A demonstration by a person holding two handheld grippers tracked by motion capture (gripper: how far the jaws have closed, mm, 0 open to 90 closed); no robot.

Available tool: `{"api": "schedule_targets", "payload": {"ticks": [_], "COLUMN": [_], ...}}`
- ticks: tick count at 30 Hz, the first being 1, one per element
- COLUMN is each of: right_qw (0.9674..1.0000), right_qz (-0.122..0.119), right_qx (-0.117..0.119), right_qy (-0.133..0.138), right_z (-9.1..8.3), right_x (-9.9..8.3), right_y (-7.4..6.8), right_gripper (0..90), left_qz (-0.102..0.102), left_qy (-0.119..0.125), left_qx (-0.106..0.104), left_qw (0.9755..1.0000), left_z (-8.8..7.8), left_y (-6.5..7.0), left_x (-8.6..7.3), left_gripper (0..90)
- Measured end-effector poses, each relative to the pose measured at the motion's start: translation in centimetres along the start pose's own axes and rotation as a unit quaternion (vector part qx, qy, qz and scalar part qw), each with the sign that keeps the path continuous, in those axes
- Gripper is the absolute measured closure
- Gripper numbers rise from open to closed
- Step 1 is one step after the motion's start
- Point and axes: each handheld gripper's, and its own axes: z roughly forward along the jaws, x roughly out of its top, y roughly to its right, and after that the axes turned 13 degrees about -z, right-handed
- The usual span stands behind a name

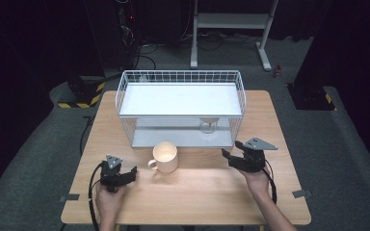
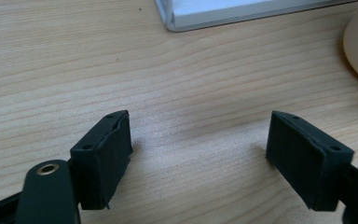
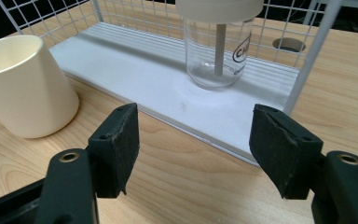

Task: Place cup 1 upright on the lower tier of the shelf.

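Nothing gripped yet. Left tongs (image 1: 125,176) and right tongs (image 1: 232,159) held wide open, empty, above worktop (image 1: 212,192). Mug (image 1: 165,157) untouched between them; grasp judged still to be made.

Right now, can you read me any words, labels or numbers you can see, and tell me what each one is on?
"CH": black print on the clear glass jar standing on the lower shelf of the white wire rack; the rest of that marking curves out of sight and the smaller line beneath it is too blurred to read.
The cream mug shows no lettering on the sides in view.
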Motion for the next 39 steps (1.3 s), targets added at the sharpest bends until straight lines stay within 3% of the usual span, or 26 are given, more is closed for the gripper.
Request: {"api": "schedule_targets", "payload": {"ticks": [29, 39], "right_qw": [0.9998, 0.9998], "right_qz": [0.016, 0.007], "right_qx": [-0.009, -0.012], "right_qy": [-0.001, -0.012], "right_z": [-3.1, -3.4], "right_x": [-3.6, -4.8], "right_y": [0.9, 0.7], "right_gripper": [32.1, 32.1], "left_qz": [0.000, 0.000], "left_qy": [0.000, 0.000], "left_qx": [0.000, 0.000], "left_qw": [1.0000, 1.0000], "left_z": [0.0, 0.0], "left_y": [0.0, 0.0], "left_x": [0.0, 0.0], "left_gripper": [22.4, 22.4]}}
